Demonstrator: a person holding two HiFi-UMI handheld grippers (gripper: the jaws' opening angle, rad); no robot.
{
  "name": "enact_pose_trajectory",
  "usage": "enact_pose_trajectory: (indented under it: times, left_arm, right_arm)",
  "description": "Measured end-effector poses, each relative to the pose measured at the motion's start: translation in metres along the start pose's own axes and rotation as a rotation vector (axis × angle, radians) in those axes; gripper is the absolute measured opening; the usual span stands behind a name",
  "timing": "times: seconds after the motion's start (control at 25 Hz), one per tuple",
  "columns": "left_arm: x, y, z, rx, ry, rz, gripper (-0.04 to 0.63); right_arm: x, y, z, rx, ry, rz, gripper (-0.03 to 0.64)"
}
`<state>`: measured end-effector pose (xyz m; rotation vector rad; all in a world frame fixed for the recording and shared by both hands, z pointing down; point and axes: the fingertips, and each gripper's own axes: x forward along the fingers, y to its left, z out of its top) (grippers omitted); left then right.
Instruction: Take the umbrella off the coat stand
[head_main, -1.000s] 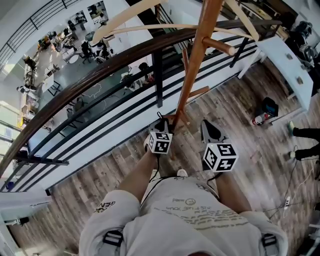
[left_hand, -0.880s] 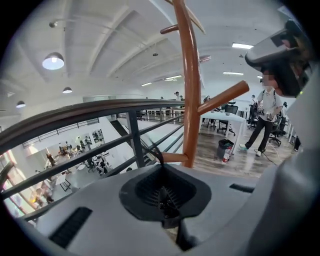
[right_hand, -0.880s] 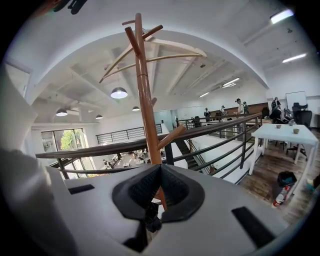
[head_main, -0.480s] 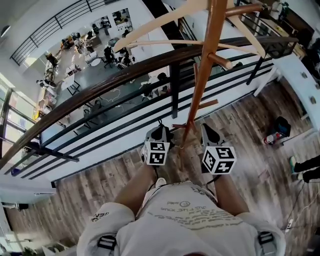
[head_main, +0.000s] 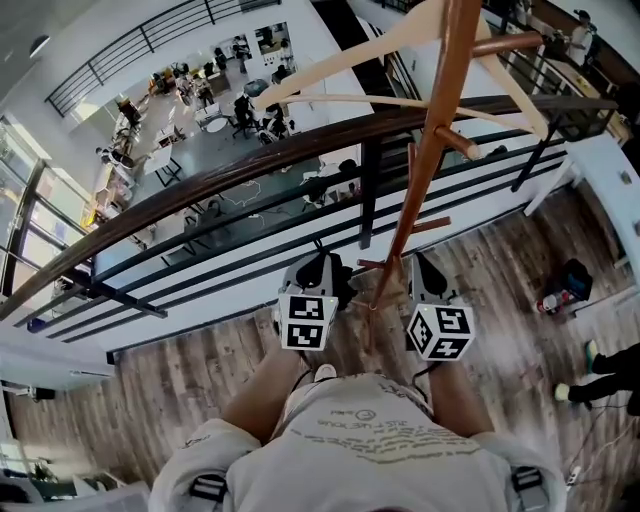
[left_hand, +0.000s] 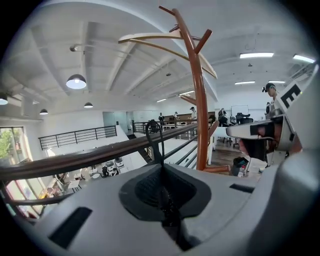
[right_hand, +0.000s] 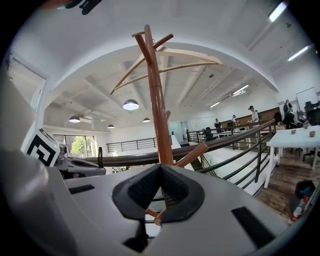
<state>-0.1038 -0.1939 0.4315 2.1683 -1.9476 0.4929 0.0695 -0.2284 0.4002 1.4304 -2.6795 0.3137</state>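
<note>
The wooden coat stand (head_main: 440, 130) rises right in front of me by the railing, its pole (left_hand: 200, 110) bare of any hanging item where it shows. My left gripper (head_main: 322, 268) sits just left of the pole, shut on a thin black strap loop (left_hand: 154, 131) that pokes up from its tips (left_hand: 161, 165). The rest of the umbrella is hidden under that gripper. The loop also shows in the right gripper view (right_hand: 100, 159). My right gripper (head_main: 425, 272) hangs just right of the pole, tips together (right_hand: 160, 167), nothing in them, with the stand's pegs (right_hand: 192, 155) beyond.
A dark wooden handrail on black bars (head_main: 250, 170) runs across just past the stand, with an open atrium below it. A white table (head_main: 610, 170) stands at the right. Small black and red items (head_main: 565, 285) lie on the plank floor; a person's feet (head_main: 600, 385) show at far right.
The left gripper has come up beside the pole with the strap still pinched. The right gripper has shifted slightly. My head view has moved along the railing.
</note>
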Motion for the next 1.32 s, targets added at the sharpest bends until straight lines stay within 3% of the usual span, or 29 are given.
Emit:
enact_pose_trajectory:
  times: [0.72,1.32]
  left_arm:
    - [-0.006,-0.003,-0.001,-0.040,-0.012,-0.043,0.008]
    - [-0.005,-0.011,-0.001,-0.023,-0.016,-0.087,0.008]
  right_arm:
    - [-0.010,0.000,0.000,-0.046,0.000,-0.022,0.002]
    - [-0.014,0.000,-0.001,-0.046,0.002,-0.047,0.002]
